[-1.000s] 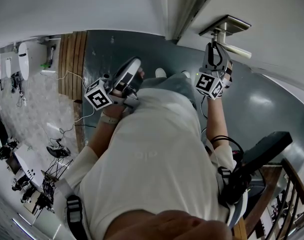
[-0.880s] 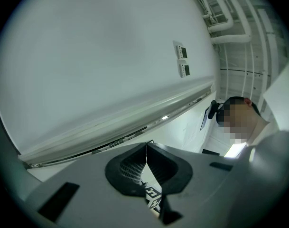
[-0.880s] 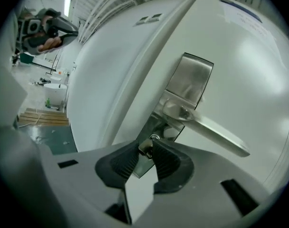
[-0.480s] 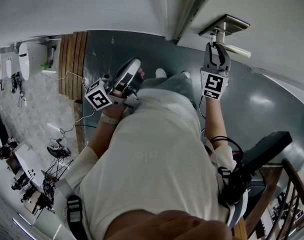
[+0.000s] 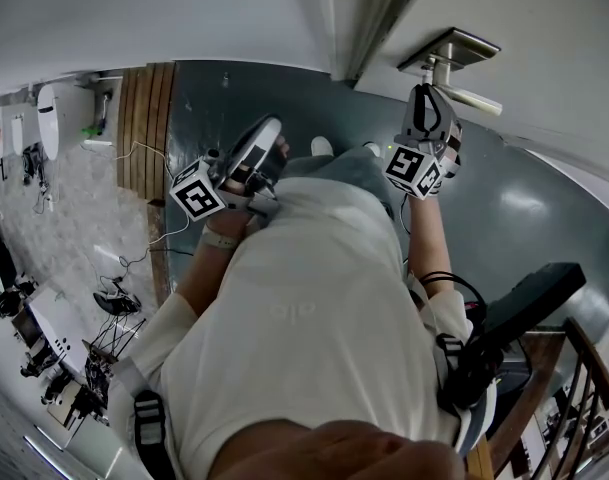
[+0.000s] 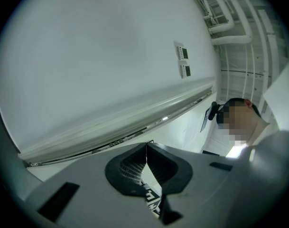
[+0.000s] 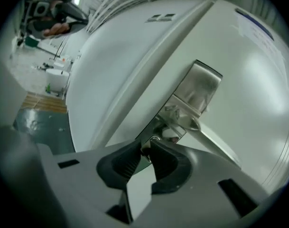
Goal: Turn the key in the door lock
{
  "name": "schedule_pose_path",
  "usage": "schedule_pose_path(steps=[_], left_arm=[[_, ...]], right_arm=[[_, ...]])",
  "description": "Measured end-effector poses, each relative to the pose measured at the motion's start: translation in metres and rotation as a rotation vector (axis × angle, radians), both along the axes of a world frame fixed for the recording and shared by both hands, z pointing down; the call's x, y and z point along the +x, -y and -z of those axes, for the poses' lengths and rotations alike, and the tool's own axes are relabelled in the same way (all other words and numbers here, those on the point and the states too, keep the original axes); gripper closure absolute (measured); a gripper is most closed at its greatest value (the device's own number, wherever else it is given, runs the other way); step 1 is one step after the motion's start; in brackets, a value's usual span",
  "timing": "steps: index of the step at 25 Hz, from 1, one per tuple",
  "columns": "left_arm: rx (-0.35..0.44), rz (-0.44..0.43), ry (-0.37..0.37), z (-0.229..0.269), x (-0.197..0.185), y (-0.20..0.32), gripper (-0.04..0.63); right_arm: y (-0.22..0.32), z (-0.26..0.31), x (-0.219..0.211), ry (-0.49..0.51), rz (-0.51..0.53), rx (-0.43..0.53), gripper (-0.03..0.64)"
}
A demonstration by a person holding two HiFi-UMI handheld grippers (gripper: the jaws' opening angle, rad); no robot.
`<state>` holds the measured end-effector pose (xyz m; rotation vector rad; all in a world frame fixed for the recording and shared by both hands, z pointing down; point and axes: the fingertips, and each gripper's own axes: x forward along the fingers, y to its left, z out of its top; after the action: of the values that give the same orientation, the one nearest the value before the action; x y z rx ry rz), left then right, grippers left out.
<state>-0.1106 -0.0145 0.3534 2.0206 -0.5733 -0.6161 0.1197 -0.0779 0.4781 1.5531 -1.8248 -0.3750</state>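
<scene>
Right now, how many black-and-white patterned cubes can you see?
2. One cube rides the left gripper in front of the person; the other rides the right gripper, gripping the key by the door handle.

Small key [image 7: 146, 151] in silver door lock [image 7: 201, 87]

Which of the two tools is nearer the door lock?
Right. The right tool is at the door lock, its jaws pinching the key. The left tool is held well away from it, shut and empty.
</scene>
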Motion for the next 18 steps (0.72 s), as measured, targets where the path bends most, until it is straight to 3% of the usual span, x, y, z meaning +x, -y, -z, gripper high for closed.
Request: schedule_pose_path(steps=[8, 18], left_arm=[[0.000, 0.003, 0.000, 0.002, -0.002, 0.000, 0.586], [-0.004, 0.002, -0.005, -0.001, -0.002, -0.002, 0.586]], right_arm=[[-0.002, -0.009, -0.004, -0.462, 0.041, 0.017, 0.540], [-0.005, -0.013, -0.003, -0.554, 0.047, 0.047, 0.539]])
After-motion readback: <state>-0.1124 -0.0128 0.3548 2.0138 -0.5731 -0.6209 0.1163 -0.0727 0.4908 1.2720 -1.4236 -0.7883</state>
